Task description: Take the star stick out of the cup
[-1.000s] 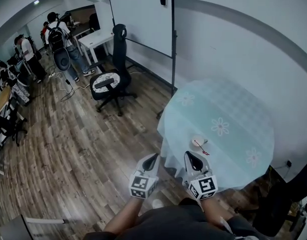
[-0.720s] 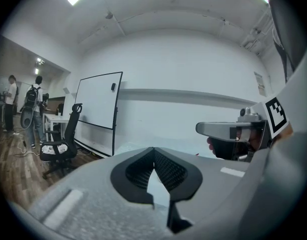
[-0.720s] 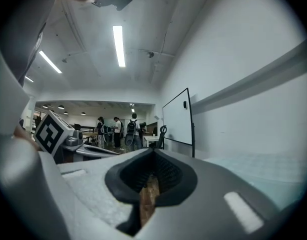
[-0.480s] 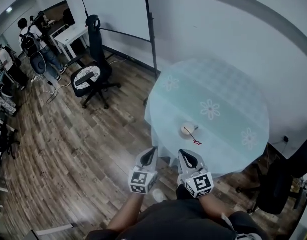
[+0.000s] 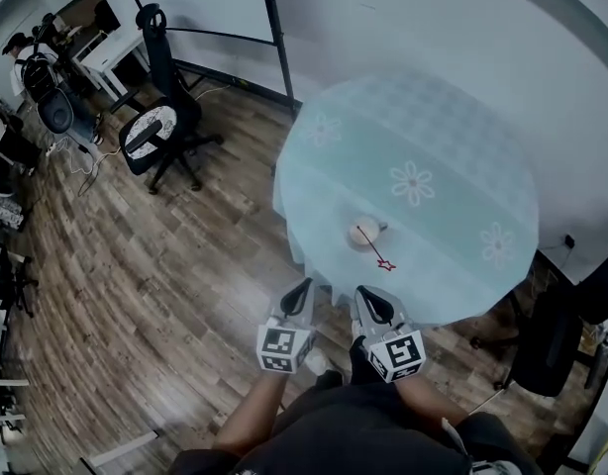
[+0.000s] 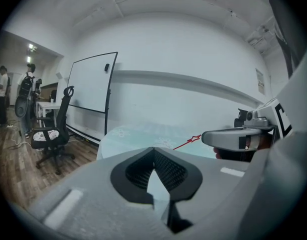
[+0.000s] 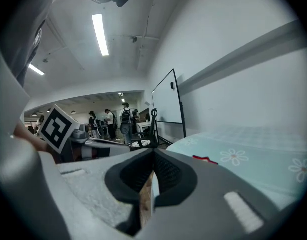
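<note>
We held the left gripper [image 5: 300, 290] and right gripper [image 5: 364, 296], fingers together and empty, just short of the surface's [image 5: 453, 166] near edge; the star stick [image 5: 372, 248], in the cup [image 5: 367, 232], leaned near-right toward the nearer right gripper.

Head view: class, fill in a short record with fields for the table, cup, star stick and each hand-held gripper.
table: round, pale flowered cloth
cup: on table, near front edge
star stick: in cup, leaning, red star towards person
left hand-held gripper: jaws together, empty
right hand-held gripper: jaws together, empty, short of cup
</note>
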